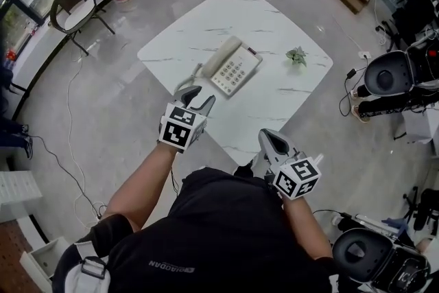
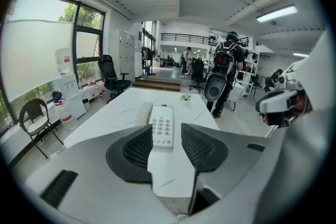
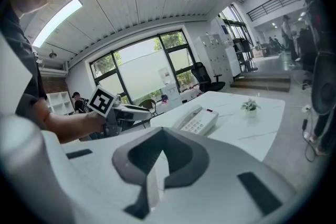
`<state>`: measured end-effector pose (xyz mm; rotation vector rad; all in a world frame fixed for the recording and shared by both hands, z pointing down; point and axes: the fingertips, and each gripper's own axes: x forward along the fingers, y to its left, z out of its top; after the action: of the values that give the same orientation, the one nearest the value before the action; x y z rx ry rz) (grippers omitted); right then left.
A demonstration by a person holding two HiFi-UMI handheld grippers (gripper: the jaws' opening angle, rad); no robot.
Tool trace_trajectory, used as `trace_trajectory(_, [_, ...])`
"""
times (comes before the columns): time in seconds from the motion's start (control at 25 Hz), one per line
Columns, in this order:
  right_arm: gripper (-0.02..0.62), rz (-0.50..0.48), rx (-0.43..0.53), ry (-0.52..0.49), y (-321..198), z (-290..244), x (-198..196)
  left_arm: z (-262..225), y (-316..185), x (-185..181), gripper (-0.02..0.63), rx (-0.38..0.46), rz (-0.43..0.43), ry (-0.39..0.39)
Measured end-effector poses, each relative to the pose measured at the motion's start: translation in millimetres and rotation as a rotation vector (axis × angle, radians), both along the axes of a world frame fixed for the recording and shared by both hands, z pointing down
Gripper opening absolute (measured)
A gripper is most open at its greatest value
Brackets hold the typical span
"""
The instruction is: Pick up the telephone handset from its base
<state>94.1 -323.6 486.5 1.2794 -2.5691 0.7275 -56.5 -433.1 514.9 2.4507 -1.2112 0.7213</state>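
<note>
Nearest me, the right gripper (image 3: 157, 136) hung off the near table edge with its jaws together on nothing. It wasn't bracing anything, so I judged the base could get dragged if the lift snagged.

The left gripper (image 2: 167, 139) sat further out over the near part of the white marble-look table (image 1: 274, 24). Its jaws were apart and empty, and the telephone (image 1: 233, 66) showed beyond the gap, not yet reached.

The handset (image 1: 221, 57) lay in its cradle on the left side of the base, beside the keypad, running roughly along the line the left gripper pointed. Risk: going in on that line, the jaws could straddle the keypad body instead of the handset, or one pad could land between handset and keypad and jam. The smooth rounded plastic could also squirt out of a shallow pinch.

What looked like a coiled cord (image 1: 195, 71) trailed off the near-left corner, though it was too small to be sure. If so, a fast pull could yank the base toward the edge.

The small potted plant (image 1: 296, 55) stood well apart, so I saw no hazard there.
</note>
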Motion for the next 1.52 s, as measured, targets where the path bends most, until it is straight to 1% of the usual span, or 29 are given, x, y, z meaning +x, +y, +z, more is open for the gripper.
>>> trace_trajectory(0.04, [-0.002, -0.006, -0.005, -0.001, -2, 2, 1, 7, -5, 1, 0.168, -0.017, -0.003, 0.002])
trace_trajectory(0.12, [-0.002, -0.017, -0.020, -0.003, -5, 9, 6, 19, -20, 3, 0.167, -0.043, -0.015, -0.001])
trace_trajectory(0.32, [-0.002, -0.037, -0.065, -0.019, -16, 23, 19, 39, -73, 12, 0.169, -0.044, -0.055, -0.059])
trace_trajectory(0.48, [-0.002, -0.066, -0.083, -0.022, -28, 31, 25, 55, -114, 22, 0.175, -0.039, -0.056, -0.122])
trace_trajectory(0.64, [-0.002, -0.077, -0.102, -0.039, -43, 37, 32, 77, -148, 29, 0.189, -0.077, -0.057, -0.155])
trace_trajectory(0.76, [-0.002, -0.091, -0.110, -0.049, -53, 39, 33, 95, -169, 33, 0.194, -0.082, -0.035, -0.212])
trace_trajectory(0.84, [-0.002, -0.099, -0.117, -0.057, -59, 41, 33, 107, -178, 36, 0.202, -0.112, -0.025, -0.237])
trace_trajectory(0.96, [-0.002, -0.111, -0.126, -0.061, -67, 46, 33, 122, -190, 40, 0.207, -0.160, -0.016, -0.252])
trace_trajectory(1.12, [-0.002, -0.114, -0.134, -0.063, -75, 50, 39, 133, -204, 44, 0.207, -0.169, -0.016, -0.279])
trace_trajectory(1.28, [-0.002, -0.113, -0.146, -0.068, -80, 55, 44, 144, -207, 44, 0.214, -0.208, -0.017, -0.294])
trace_trajectory(1.4, [-0.002, -0.104, -0.140, -0.067, -85, 55, 49, 147, -213, 45, 0.224, -0.220, 0.002, -0.308])
trace_trajectory(1.52, [-0.002, -0.085, -0.132, -0.072, -89, 54, 56, 153, -213, 39, 0.224, -0.267, 0.014, -0.301])
